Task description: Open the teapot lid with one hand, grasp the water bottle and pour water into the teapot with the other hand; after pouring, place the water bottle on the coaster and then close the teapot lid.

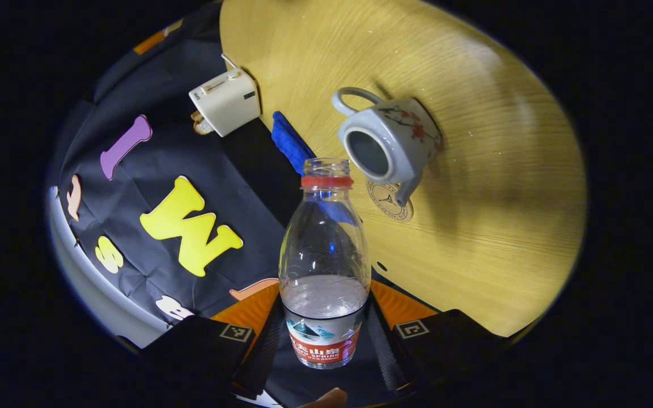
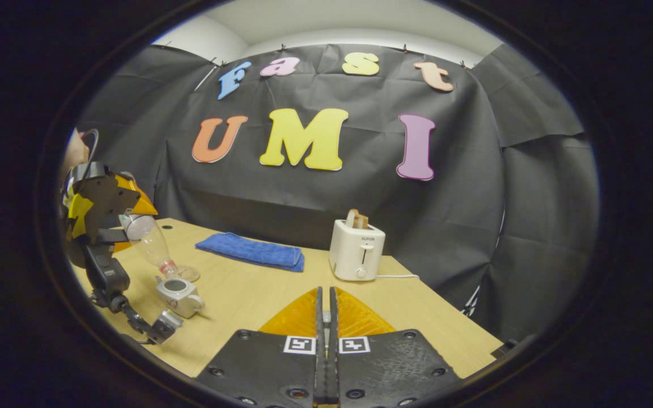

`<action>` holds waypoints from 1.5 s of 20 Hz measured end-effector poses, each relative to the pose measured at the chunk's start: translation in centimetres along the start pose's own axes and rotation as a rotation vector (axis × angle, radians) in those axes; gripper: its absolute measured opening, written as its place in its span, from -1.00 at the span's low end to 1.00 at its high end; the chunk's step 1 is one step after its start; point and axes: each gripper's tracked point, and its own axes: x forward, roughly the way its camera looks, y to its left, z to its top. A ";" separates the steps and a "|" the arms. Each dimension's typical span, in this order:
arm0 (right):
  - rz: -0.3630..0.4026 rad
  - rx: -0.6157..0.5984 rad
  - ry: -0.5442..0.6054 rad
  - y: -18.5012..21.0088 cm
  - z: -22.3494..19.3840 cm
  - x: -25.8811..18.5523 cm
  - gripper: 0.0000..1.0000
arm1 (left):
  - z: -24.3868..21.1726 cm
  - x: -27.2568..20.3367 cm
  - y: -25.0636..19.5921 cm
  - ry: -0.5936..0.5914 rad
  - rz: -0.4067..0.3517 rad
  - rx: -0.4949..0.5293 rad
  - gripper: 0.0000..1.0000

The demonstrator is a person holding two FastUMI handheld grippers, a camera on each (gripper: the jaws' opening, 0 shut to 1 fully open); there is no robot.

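Water bottle (image 1: pixel 325 266) fills the lower middle of my left gripper view: clear plastic, cap off, a red ring under the open neck, some water inside and a label band at its base. My left claw (image 1: pixel 325 340) holds it, a finger pressing on either side of the labelled base. Beyond the neck, toward the upper right of that frame, sits the teapot (image 1: pixel 389 144), pale grey with a red blossom pattern, a loop handle and a short spout; its lid is off and the round mouth gapes. The coaster (image 1: pixel 390 201) lies partly under the spout, just beside the bottle's neck.

From the right gripper view, at the left edge of the frame, the bottle tilts neck-down with its mouth just above the teapot's opening. My right claw (image 2: pixel 325 317) sits at the bottom centre with its fingers closed together, nothing between them that I can see.

On the tabletop (image 2: pixel 258 300), a blue cloth (image 2: pixel 253 251) lies near the back wall and a white toaster (image 2: pixel 356 249) stands right of centre. Bare wood spreads between the teapot and my right claw.
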 end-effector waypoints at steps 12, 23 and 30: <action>-0.019 -0.022 0.019 0.5 -1.1 0.7 -0.99 | -2.9 2.9 -0.1 -0.102 0.128 -0.797 0.53; 0.051 -0.037 0.020 3.7 -1.1 0.1 -0.99 | -1.9 6.3 -4.0 -0.178 -0.031 -1.594 0.53; 0.068 -0.002 0.048 4.1 -1.8 0.4 -1.00 | -0.6 8.5 -0.7 -0.326 -0.062 -2.053 0.56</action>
